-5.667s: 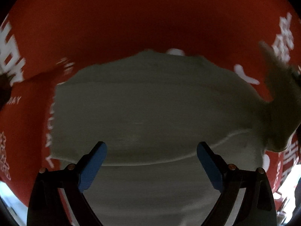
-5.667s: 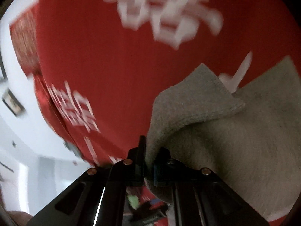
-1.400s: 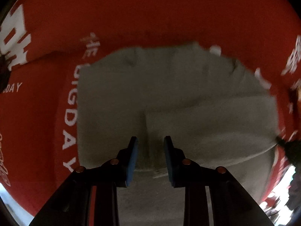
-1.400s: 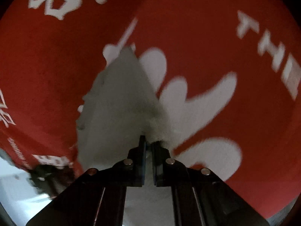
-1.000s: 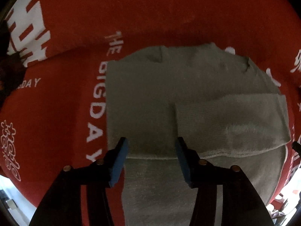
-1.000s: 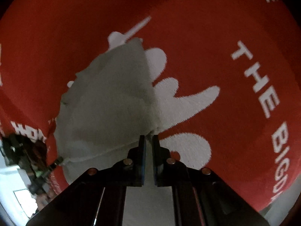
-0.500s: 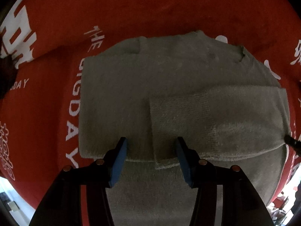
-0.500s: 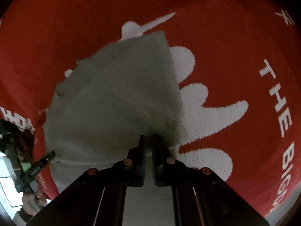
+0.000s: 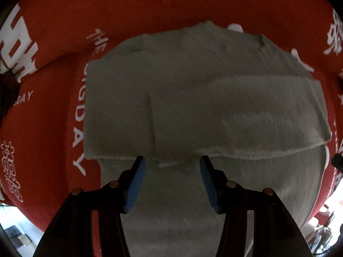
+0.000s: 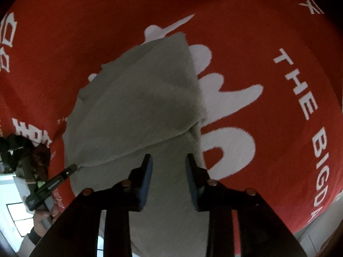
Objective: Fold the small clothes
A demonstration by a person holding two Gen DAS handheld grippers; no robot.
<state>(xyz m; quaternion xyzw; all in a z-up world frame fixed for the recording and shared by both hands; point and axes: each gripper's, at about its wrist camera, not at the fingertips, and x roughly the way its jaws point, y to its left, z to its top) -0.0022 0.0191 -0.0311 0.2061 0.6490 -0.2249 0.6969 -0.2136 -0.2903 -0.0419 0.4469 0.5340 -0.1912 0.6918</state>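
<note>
In R wrist view only: L tool [image 10: 71, 168] touching grey garment [image 10: 137, 107].

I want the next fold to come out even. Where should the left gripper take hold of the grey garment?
Likely the near hem of the folded flap of the grey garment, approached from the near side. That layered edge lies flat just ahead of the open left gripper.

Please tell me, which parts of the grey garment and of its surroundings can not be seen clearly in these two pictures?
- Grey garment, left wrist view: near end cut off by the bottom edge, behind the open left claw; knit smeared by blur.
- Same garment, right wrist view: lower part hidden behind the open right claw.
- Red printed cloth: lettering cut by edges and covered by the garment.
</note>
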